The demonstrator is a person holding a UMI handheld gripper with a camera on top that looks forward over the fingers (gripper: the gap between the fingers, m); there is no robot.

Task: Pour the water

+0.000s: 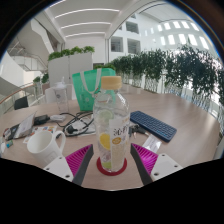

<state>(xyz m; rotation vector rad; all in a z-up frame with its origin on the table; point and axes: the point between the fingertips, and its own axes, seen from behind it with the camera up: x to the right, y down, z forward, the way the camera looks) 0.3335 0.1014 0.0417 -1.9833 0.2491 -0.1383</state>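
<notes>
A clear plastic bottle (111, 118) with an orange cap and a lemon label stands upright on a round red coaster (99, 169) on the pale table. My gripper (112, 158) is open. Its magenta pads (78, 160) lie on either side of the bottle's base with a small gap at each side. The bottle stands between the fingers and rests on the coaster. A white cup (42, 142) with a handle stands on the table to the left of the fingers.
A dark keyboard (152, 125) lies to the right beyond the bottle. A green bag (95, 84) and white planters with shrubs (70, 62) stand behind it. Cables and small items (50, 122) lie at the left beyond the cup.
</notes>
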